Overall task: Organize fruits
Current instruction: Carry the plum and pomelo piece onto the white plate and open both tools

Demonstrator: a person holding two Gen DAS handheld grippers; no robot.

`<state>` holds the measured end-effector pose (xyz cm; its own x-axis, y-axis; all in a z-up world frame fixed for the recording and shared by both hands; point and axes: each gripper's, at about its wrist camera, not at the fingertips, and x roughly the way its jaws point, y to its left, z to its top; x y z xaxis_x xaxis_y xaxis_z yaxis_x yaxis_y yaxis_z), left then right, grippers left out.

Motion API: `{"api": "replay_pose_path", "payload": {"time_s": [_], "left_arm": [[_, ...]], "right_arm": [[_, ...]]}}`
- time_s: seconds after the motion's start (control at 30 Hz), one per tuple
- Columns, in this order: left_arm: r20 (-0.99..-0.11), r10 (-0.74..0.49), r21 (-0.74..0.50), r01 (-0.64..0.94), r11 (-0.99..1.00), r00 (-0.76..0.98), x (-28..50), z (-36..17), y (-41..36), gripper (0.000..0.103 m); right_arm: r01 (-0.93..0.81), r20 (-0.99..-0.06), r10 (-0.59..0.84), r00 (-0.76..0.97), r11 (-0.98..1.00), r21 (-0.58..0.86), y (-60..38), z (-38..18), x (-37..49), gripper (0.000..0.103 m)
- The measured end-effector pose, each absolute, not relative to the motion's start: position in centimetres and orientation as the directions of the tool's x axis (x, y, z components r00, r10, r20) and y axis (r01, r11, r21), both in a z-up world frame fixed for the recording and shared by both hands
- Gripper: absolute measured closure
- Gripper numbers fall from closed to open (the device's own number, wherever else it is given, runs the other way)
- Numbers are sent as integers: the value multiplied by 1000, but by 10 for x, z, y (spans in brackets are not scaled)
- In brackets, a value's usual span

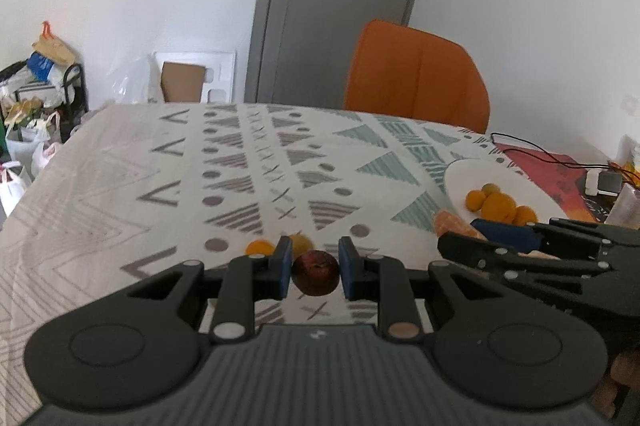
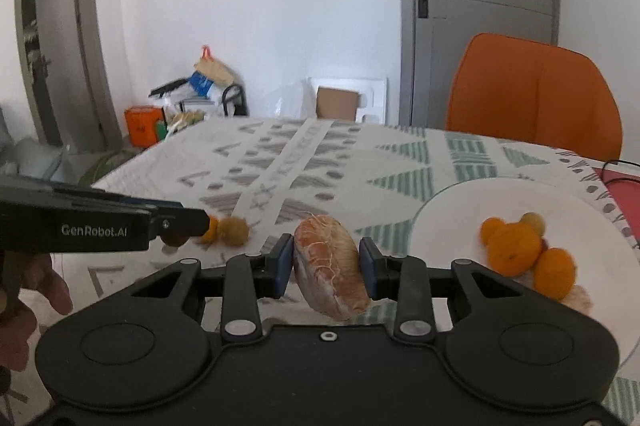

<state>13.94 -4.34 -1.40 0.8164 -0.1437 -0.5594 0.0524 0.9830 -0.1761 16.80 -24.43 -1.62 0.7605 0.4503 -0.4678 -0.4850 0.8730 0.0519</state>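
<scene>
Well, the white plate (image 2: 448, 222) holds perhaps five oranges (image 2: 516, 246).

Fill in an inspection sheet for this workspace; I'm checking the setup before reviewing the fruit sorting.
Surface: table under a patterned tablecloth.
Job's things: white plate holding oranges; two small oranges loose on the cloth.
Clutter: red mat and small grey box at the far right.
Grippers: left gripper shut on a dark red fruit; right gripper shut on a peeled citrus segment.
Cables: black cable over the mat.
Surroundings: orange chair, grey door, bags by the wall.
</scene>
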Motion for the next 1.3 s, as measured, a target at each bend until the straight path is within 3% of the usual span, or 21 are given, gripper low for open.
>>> {"api": "replay_pose_path", "payload": {"time_s": [0.63,1.3], "left_arm": [[-506,-195,-134,147,980,840,153,12,-93,80],[-529,-231,-92,216,972,817,182,0,-153,80]], "right_arm": [[-377,-408,373,833,923,72,-315,2,171,70],[-234,-388,271,881,962,141,-391,-12,188,70]]}}
